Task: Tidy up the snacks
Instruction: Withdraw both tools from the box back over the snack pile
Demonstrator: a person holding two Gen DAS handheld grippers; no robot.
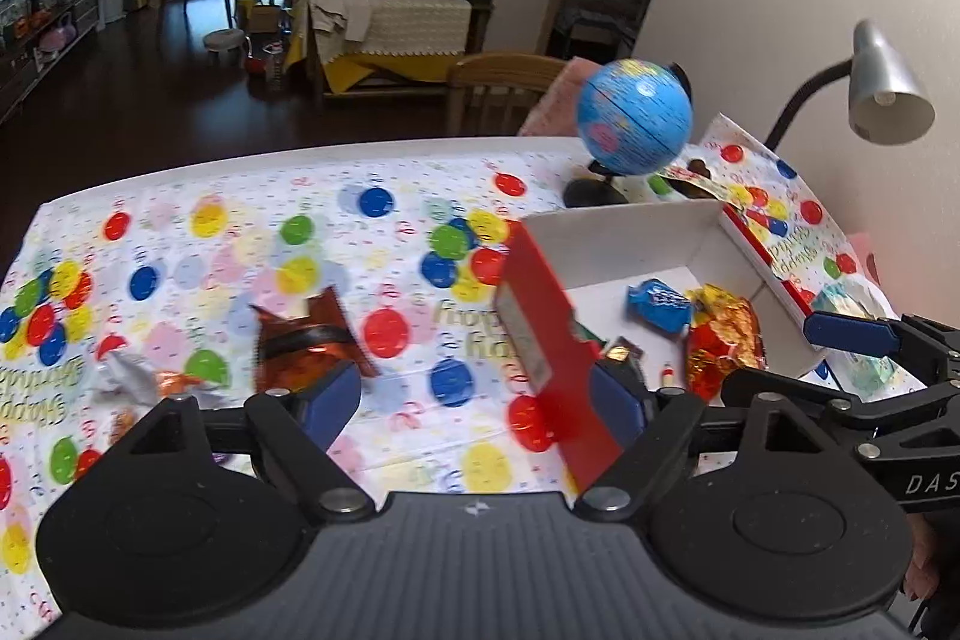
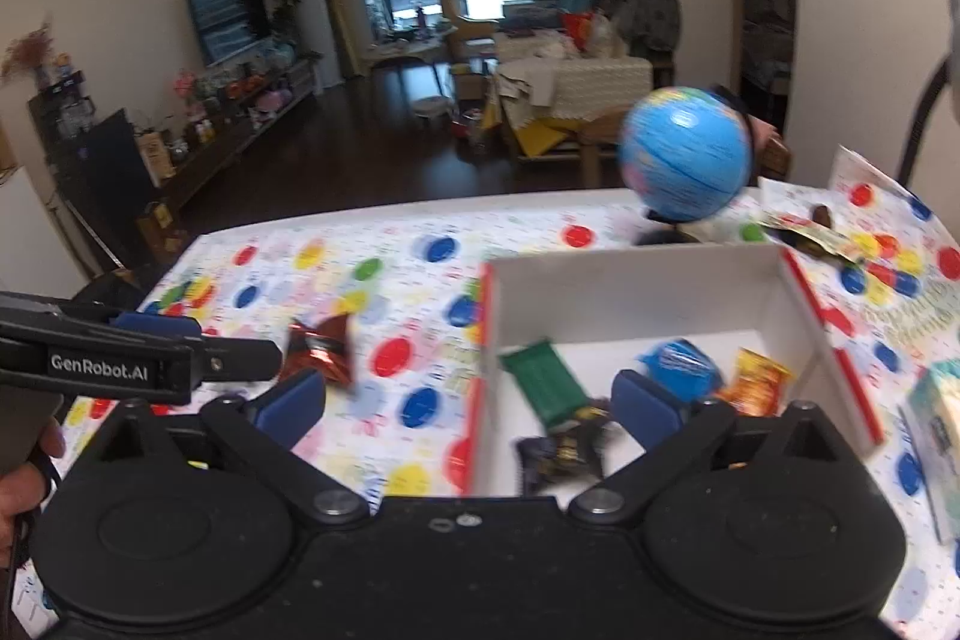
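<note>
A red-and-white box [image 1: 540, 334] [image 2: 636, 298] stands on the balloon-print tablecloth. Inside lie a blue snack [image 1: 657, 303] [image 2: 681, 364], an orange-gold snack [image 1: 723, 334] [image 2: 756, 382], a green bar [image 2: 540, 382] and a dark wrapped snack [image 2: 564, 451]. A brown-orange wrapped snack [image 1: 306, 340] [image 2: 318, 349] lies on the cloth left of the box. My left gripper [image 1: 480, 400] is open, its left pad beside the brown snack, its right pad behind the box's left wall. My right gripper [image 2: 468, 409] is open and empty, straddling that wall.
A blue globe [image 1: 633, 118] [image 2: 684, 154] stands behind the box. A grey desk lamp [image 1: 882, 88] is at the right. More wrappers [image 1: 150, 379] lie at the left on the cloth. A pale packet [image 2: 936, 418] lies right of the box.
</note>
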